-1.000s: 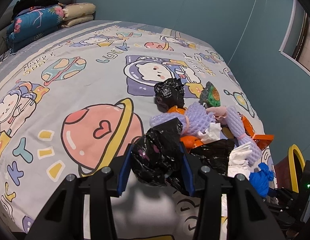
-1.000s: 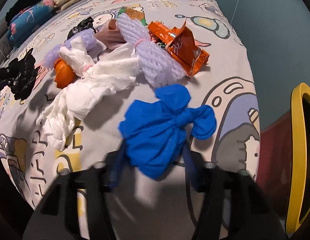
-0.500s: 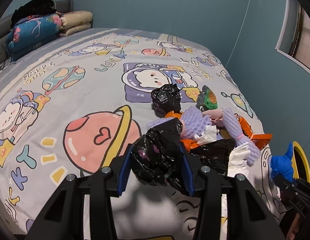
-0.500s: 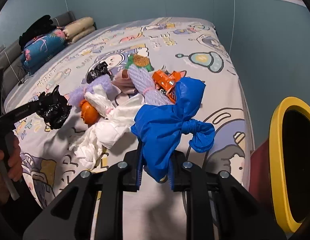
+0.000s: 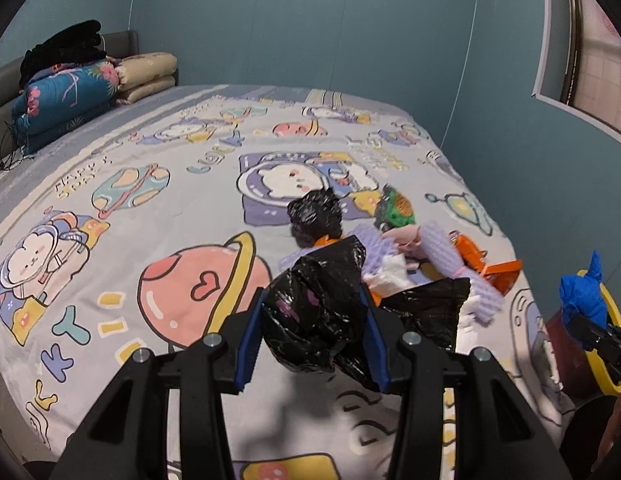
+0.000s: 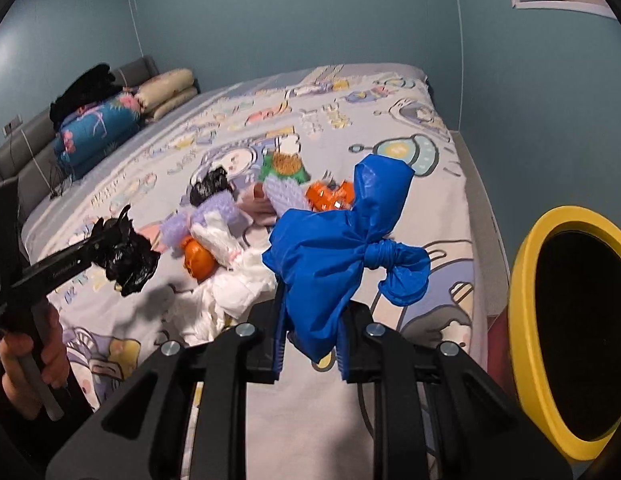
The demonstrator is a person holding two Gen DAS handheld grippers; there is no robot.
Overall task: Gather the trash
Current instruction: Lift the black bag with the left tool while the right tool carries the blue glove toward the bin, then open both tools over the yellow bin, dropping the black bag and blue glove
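1. Left wrist view: we find the left tongs [image 5: 312, 330] clamped on a crumpled black bag [image 5: 314, 312], held clear above the bed [image 5: 150, 208]. Remaining trash pile [image 5: 410, 256] lies just beyond, near the bed's right edge. Risk: bag is thin and slack w/ a loose tail hanging; it could slide out if the tongs tilt.
2. Right wrist view: right tongs [image 6: 310, 340] have just been closing, now pinched on a knotted blue bag [image 6: 342, 248], lifted off the bed. Yellow-rimmed bin [image 6: 566, 320] stands to the right. Risk: grip is on the lower edge only; a quick swing toward the bin may shake it loose.
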